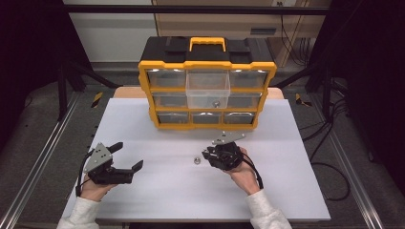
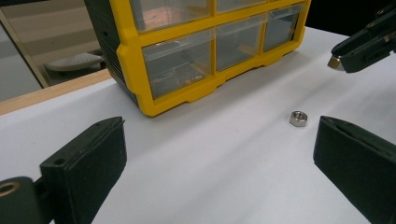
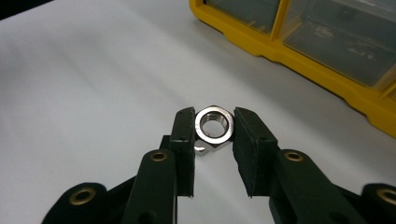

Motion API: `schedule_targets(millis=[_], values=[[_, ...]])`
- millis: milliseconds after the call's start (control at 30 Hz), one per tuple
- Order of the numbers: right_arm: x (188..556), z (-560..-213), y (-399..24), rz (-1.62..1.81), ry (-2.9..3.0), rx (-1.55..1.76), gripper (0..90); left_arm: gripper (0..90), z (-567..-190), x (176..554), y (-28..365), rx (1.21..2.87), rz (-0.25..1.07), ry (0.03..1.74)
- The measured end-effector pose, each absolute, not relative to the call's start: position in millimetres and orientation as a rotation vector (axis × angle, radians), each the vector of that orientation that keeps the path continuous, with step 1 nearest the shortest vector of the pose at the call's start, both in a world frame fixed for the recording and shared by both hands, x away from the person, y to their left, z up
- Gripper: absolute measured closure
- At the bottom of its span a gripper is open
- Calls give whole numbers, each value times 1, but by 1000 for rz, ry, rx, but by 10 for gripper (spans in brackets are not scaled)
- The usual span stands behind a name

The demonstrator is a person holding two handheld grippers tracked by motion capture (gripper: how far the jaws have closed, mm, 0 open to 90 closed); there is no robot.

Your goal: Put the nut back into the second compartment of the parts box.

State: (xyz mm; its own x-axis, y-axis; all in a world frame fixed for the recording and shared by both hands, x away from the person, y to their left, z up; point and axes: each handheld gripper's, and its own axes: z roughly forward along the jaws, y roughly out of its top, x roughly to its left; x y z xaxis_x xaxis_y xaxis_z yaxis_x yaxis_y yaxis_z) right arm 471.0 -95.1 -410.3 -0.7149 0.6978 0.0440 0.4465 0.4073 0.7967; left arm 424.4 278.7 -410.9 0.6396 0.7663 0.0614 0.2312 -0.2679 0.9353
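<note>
My right gripper [image 3: 213,125] is shut on a silver hex nut [image 3: 213,127], its hole facing the camera, a little above the white table. In the high view this gripper [image 1: 207,155] hovers right of centre, just right of a second hex nut [image 1: 195,160] lying loose on the table. The left gripper view shows that loose nut [image 2: 297,117] on the table, with the right gripper's tip up at the right edge. My left gripper [image 1: 128,155] rests at the front left, open and with nothing between its pads [image 2: 95,154].
A yellow and black parts organizer [image 1: 207,123] with clear drawers stands at the back of the white table [image 1: 143,200]. Its top middle drawer [image 1: 207,88] is pulled out, with a small nut [image 1: 216,103] inside. Cables trail on the floor to the right.
</note>
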Motion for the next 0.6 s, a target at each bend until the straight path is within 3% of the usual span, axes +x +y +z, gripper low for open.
schedule_targets(millis=[600], values=[[467, -374, -110, 1270, 2309, 977, 702, 21, -411, 424, 279, 1809, 640, 802]])
